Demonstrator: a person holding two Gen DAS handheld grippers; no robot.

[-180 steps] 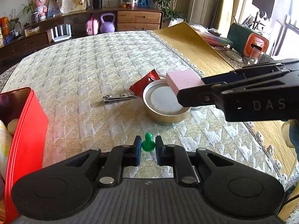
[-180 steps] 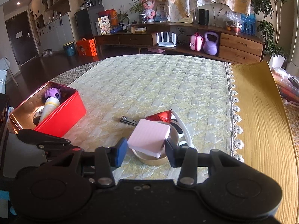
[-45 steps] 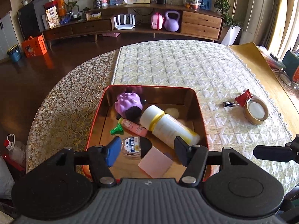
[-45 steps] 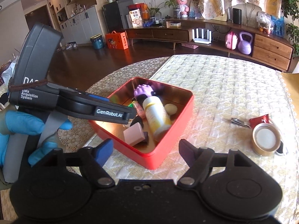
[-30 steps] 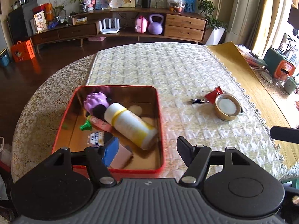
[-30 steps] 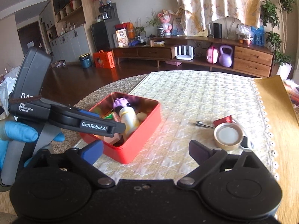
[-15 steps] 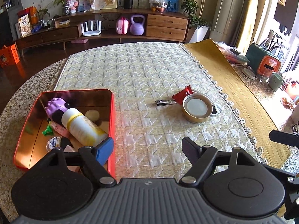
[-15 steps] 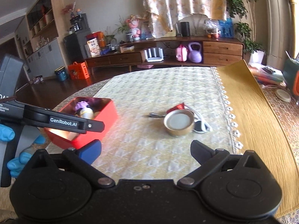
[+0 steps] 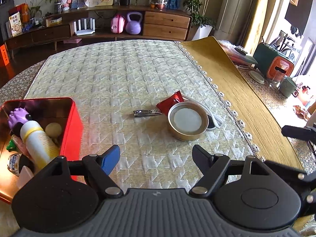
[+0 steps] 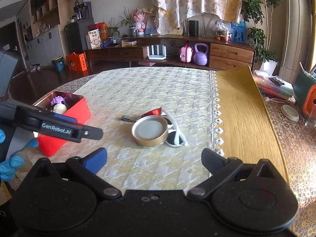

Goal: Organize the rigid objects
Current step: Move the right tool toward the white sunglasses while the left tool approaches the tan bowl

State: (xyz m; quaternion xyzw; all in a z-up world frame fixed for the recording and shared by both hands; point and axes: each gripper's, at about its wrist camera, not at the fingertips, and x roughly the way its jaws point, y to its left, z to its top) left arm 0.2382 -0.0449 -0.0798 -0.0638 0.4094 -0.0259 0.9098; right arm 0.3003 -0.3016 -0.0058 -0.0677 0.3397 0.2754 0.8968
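Left gripper, mid-left of the frame, reads "GenRobot.AI"; its jaws stand apart, empty, just widened. Right gripper likewise apart, empty.

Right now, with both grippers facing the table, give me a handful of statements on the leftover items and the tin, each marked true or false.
1. The nail clipper lies on the cloth, outside the red tin. True.
2. The left gripper is clamped on the gold lid. False: its jaws stand apart with nothing between them.
3. White-framed sunglasses lie against the gold lid. True.
4. The red tin holds nothing. False: a white bottle and a purple toy are among the things in it.
5. The right gripper is open and holds nothing. True.
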